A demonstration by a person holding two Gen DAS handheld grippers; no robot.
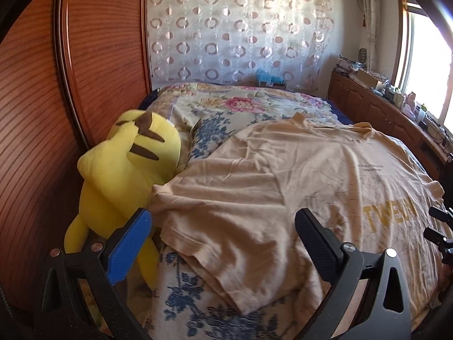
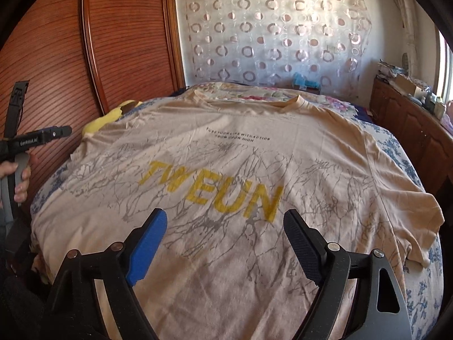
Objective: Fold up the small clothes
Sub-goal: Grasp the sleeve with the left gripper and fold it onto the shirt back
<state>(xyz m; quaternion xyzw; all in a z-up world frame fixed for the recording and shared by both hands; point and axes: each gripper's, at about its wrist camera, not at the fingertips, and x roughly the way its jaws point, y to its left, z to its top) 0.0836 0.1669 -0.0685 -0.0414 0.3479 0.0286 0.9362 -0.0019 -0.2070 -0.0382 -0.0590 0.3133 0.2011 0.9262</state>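
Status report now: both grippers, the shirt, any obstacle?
Left gripper open, right gripper open, both empty. Beige T-shirt flat on bed, unfolded. Yellow plush toy touches its left edge.

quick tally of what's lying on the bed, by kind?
T-shirts: 1, beige T-shirt spread flat, unfolded
Plush toys: 1, yellow plush toy at the shirt's edge
Bedspreads: 1, floral bedspread underneath
Total: 3
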